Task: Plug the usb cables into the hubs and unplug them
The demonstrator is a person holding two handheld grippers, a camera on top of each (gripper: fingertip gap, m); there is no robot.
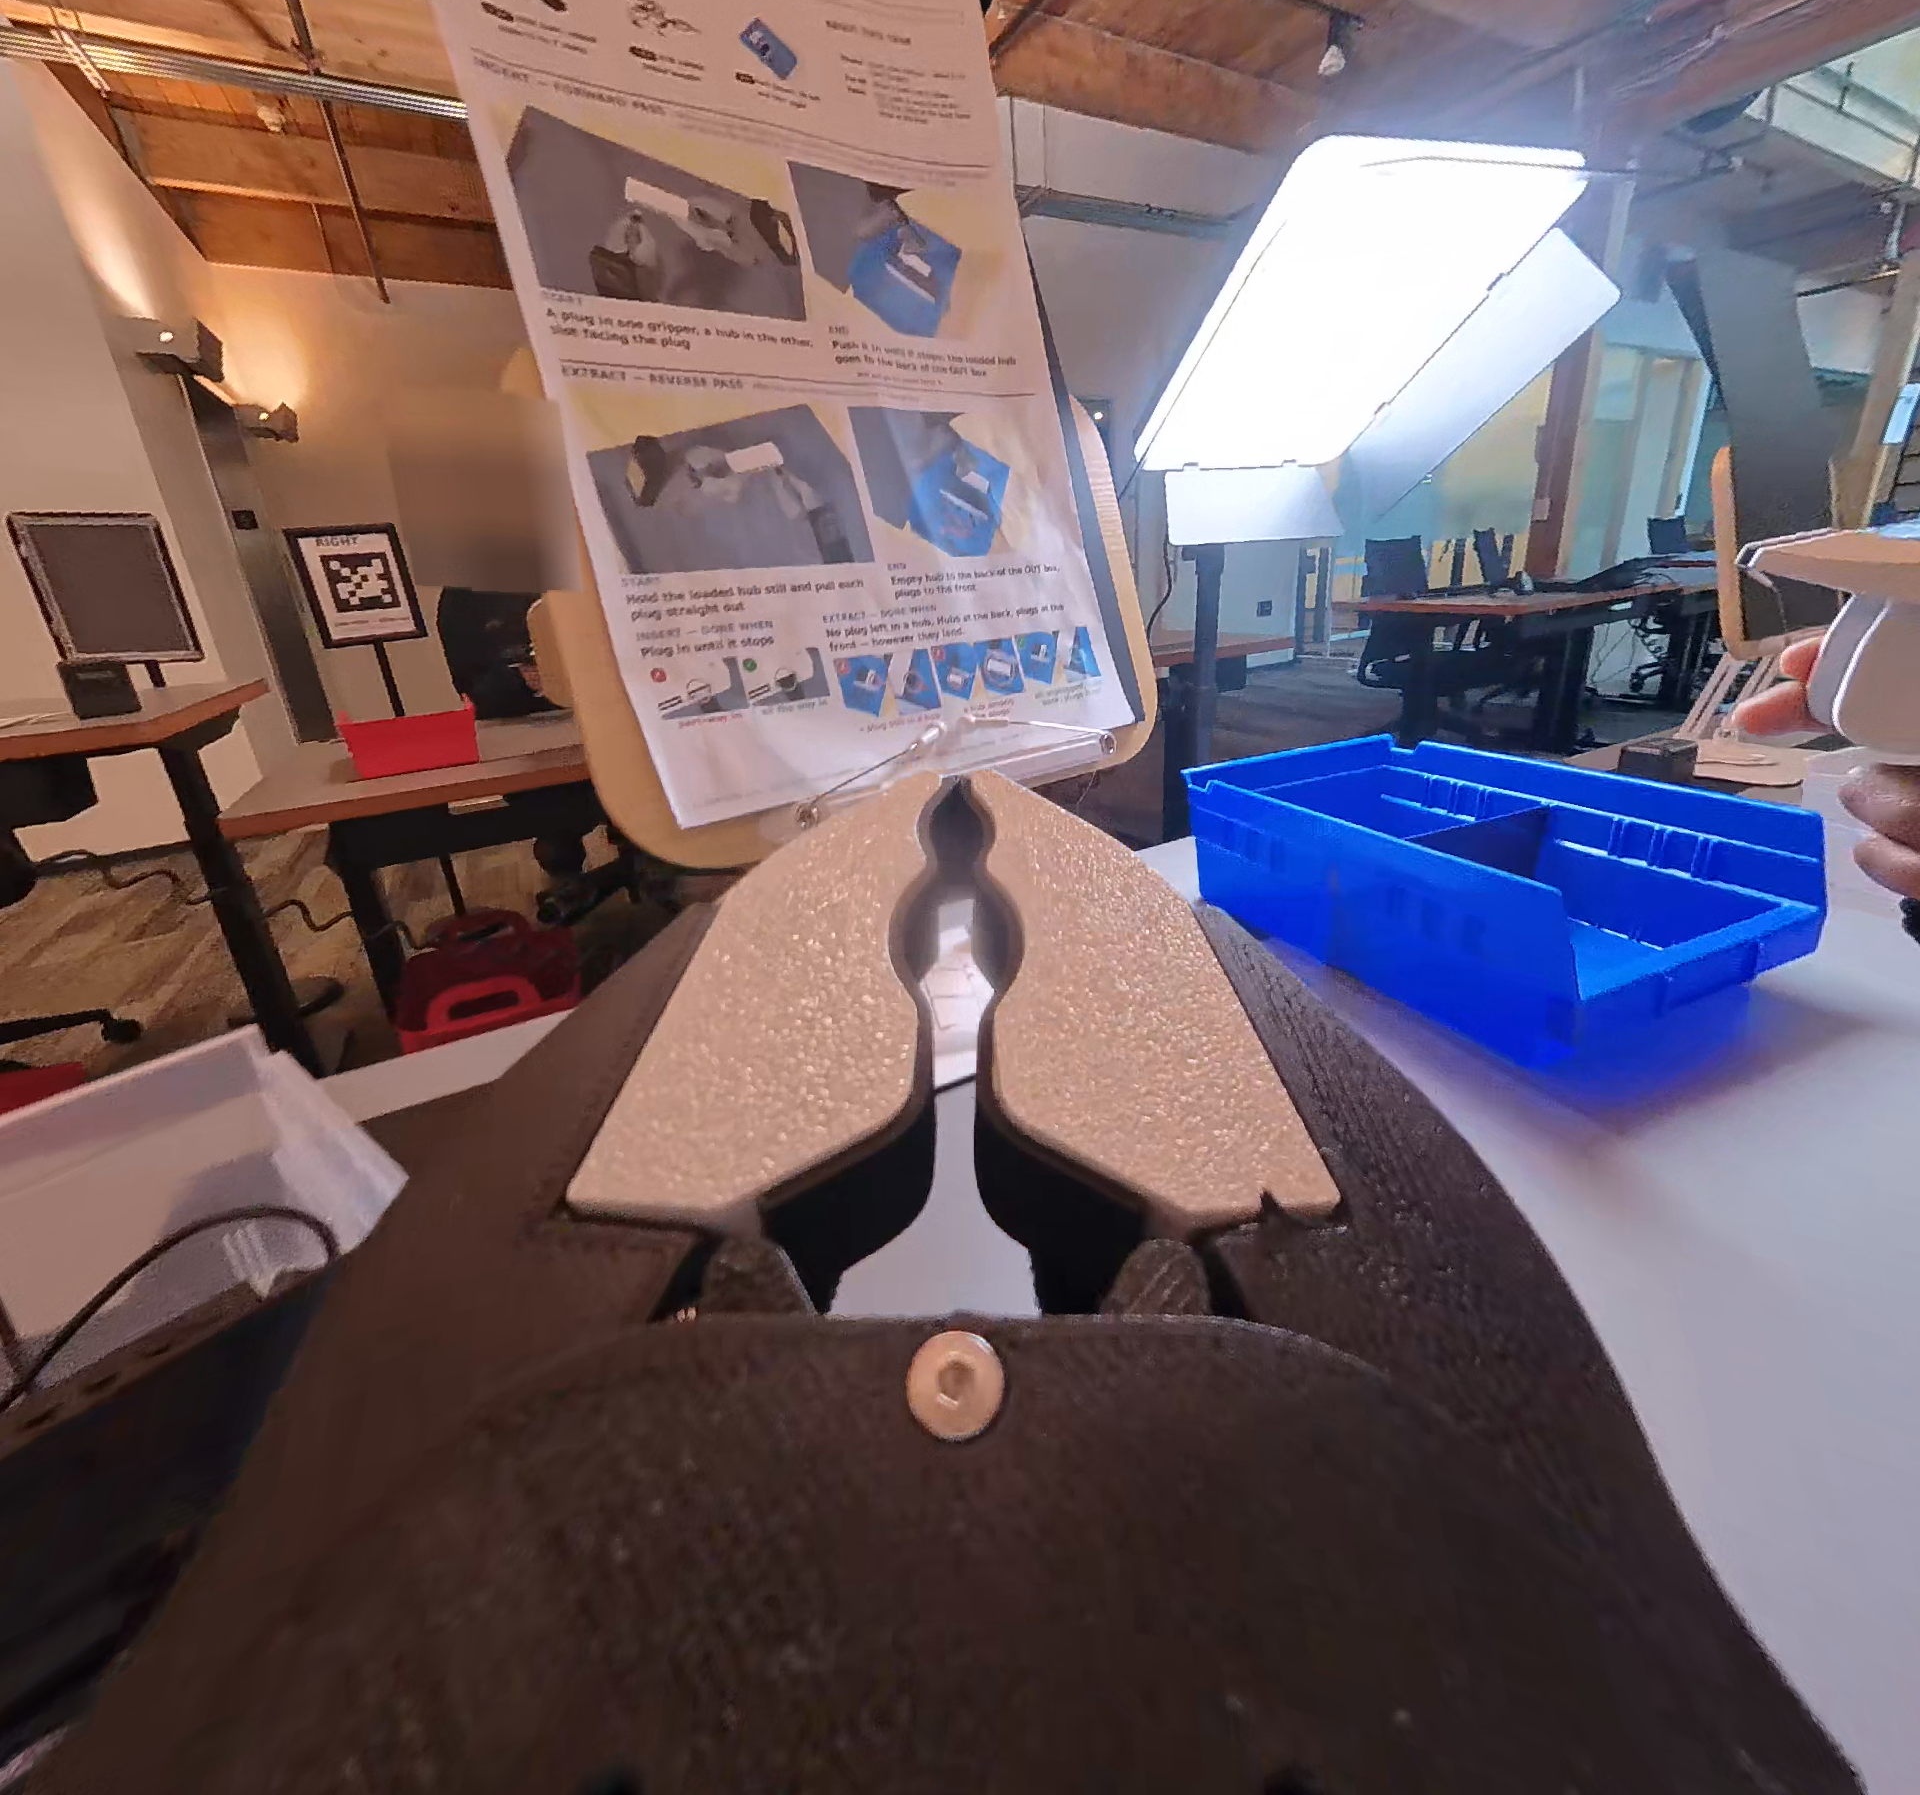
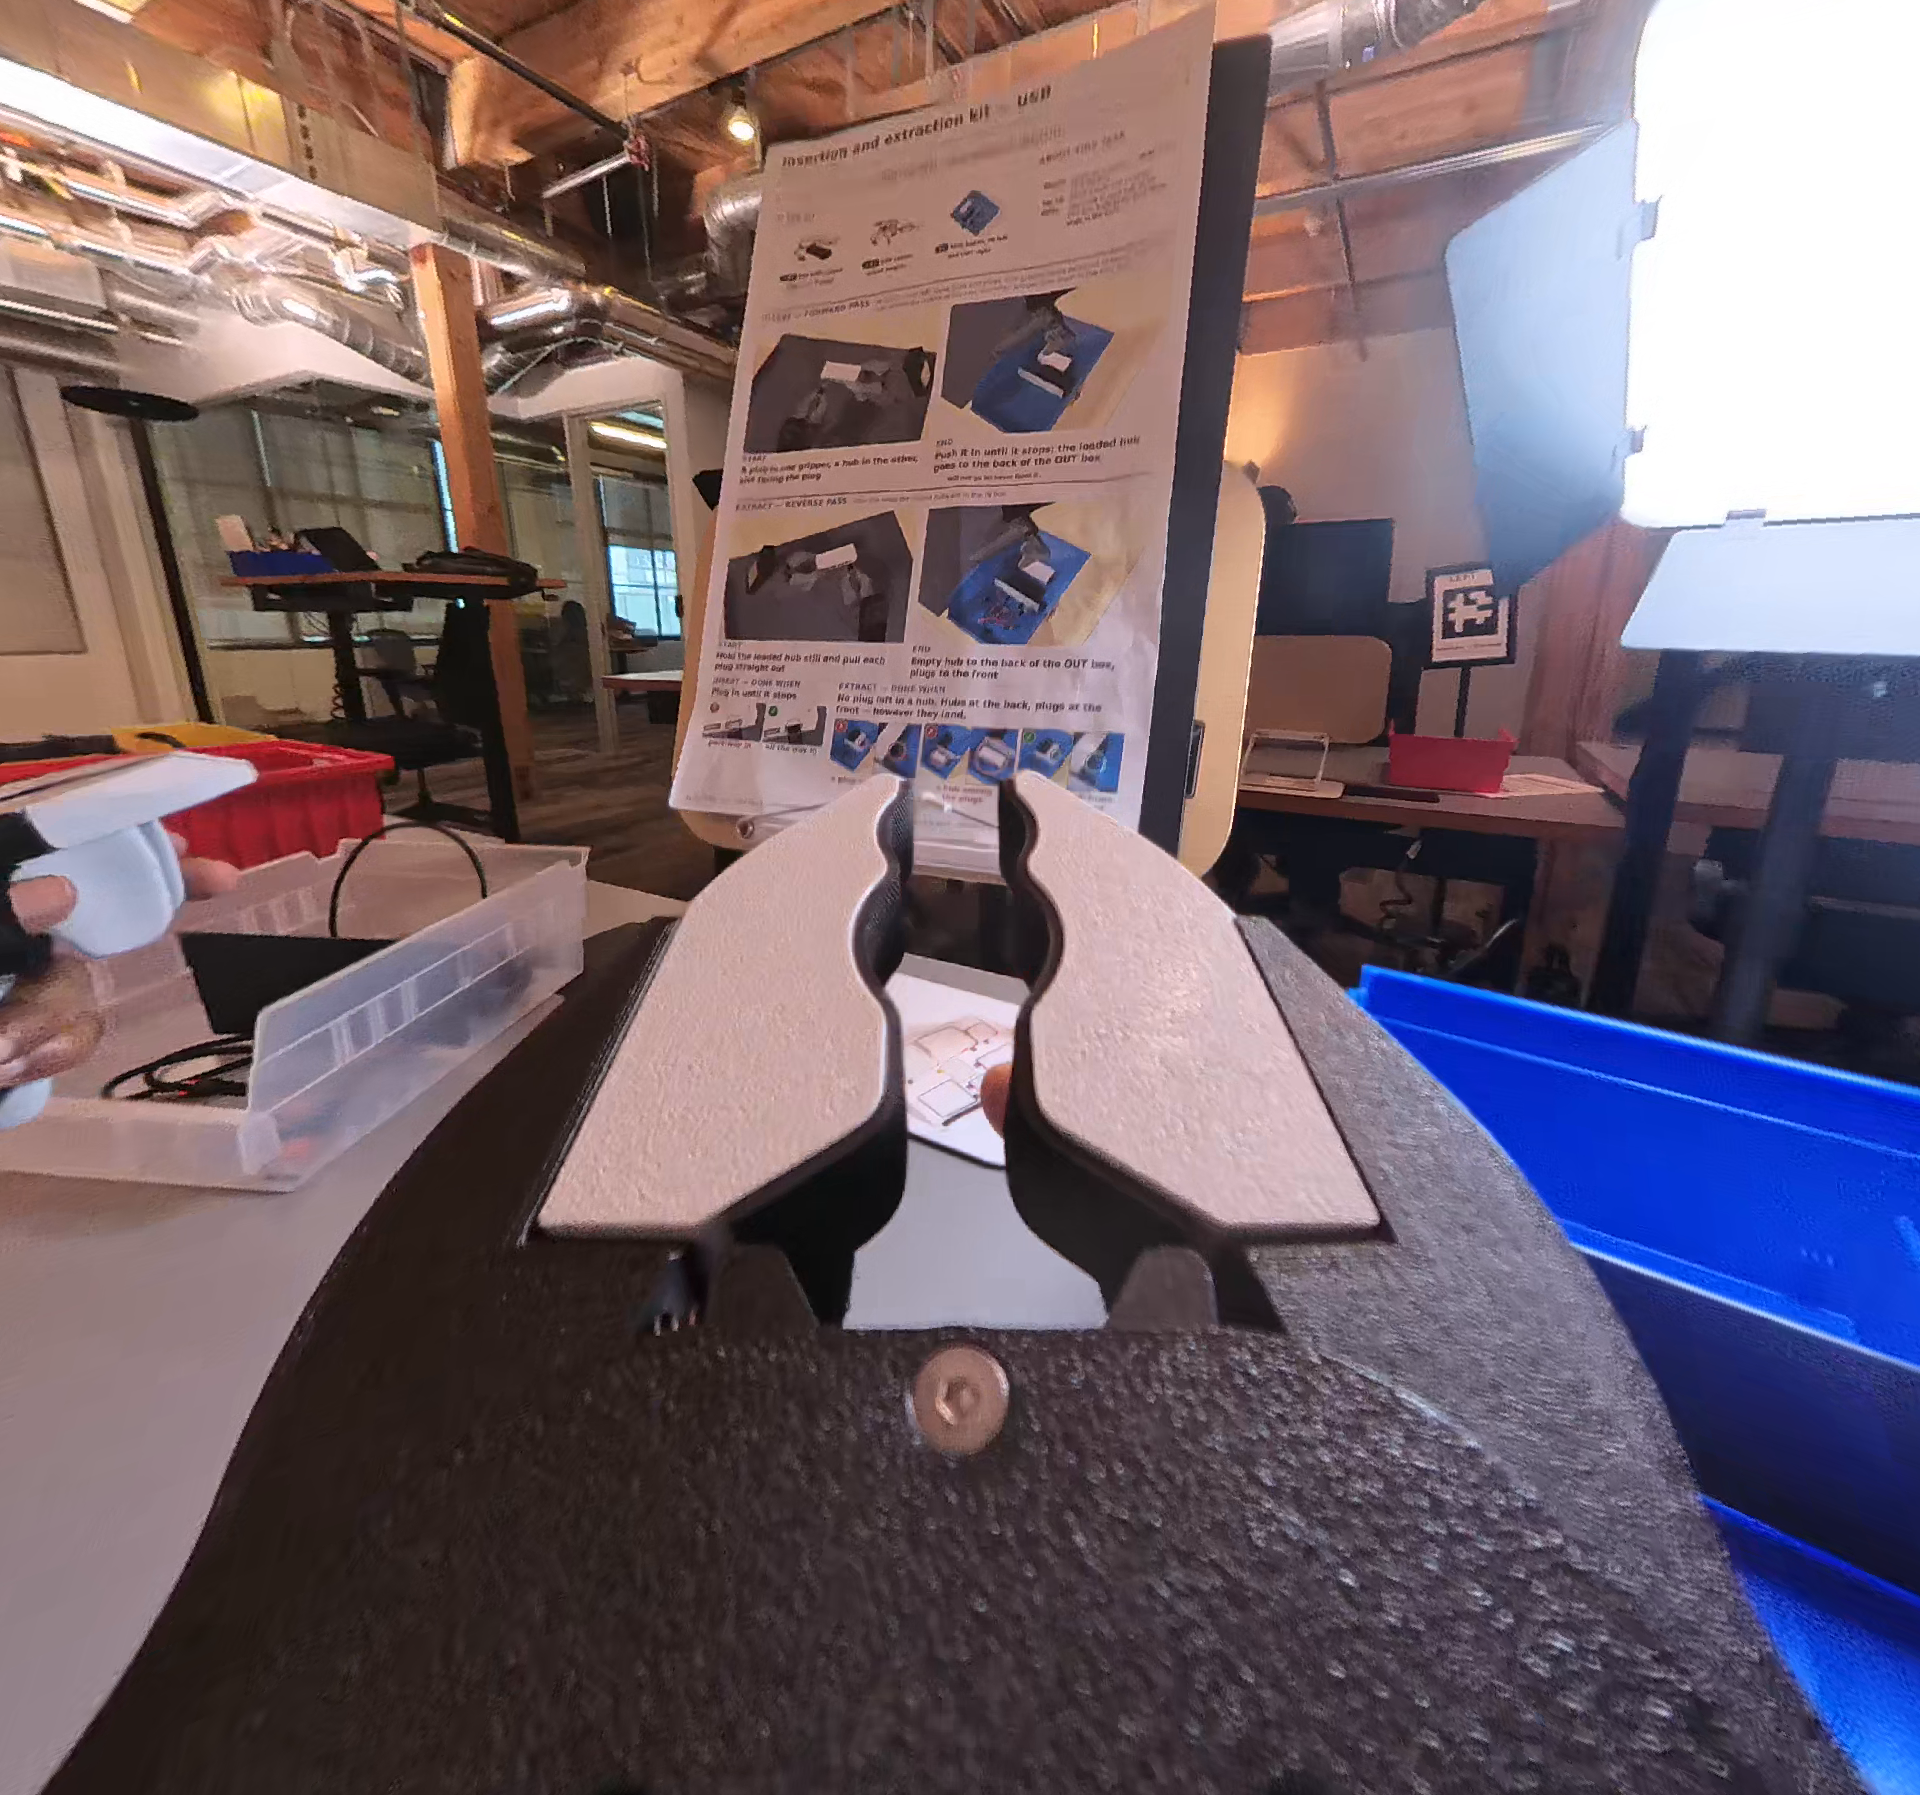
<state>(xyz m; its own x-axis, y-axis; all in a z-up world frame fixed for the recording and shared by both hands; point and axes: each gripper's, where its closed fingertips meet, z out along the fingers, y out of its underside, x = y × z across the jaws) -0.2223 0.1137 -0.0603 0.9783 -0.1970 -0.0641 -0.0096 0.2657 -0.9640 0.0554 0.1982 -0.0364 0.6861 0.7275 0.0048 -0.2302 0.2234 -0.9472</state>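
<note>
Wooden ceiling beams, silver ducts and bright studio light panels fill the open office behind a pale grey table (image 1: pixel 1558 1278). At its far edge a rounded plywood board (image 1: pixel 1127 540) stands upright, and a printed instruction sheet (image 1: pixel 769 374) with photos and lines of text is held to it by a wire clip; the wording is legible but is left unquoted. Two square black-and-white marker signs (image 1: pixel 358 587) stand on poles farther back in the room.

The left gripper (image 1: pixel 958 789), with grey pebbled fingers (image 1: pixel 800 997) on a black textured body, has its tips touching and holds nothing. The right gripper (image 2: pixel 954 795) has a narrow gap between its tips and is also empty; through the gap shows a small white card (image 2: pixel 951 1070) with a line drawing, lying on the table.

A blue plastic bin (image 1: pixel 1496 883) with a black divider sits on the table to the right of both grippers, and no hub or plug shows inside it. On the left side, a clear plastic bin (image 2: pixel 416 997) holds thin black usb cables (image 2: pixel 182 1075), one looping above its rim. Whether a hub lies in that bin cannot be told. Red bins (image 2: pixel 291 800) sit behind it.
</note>
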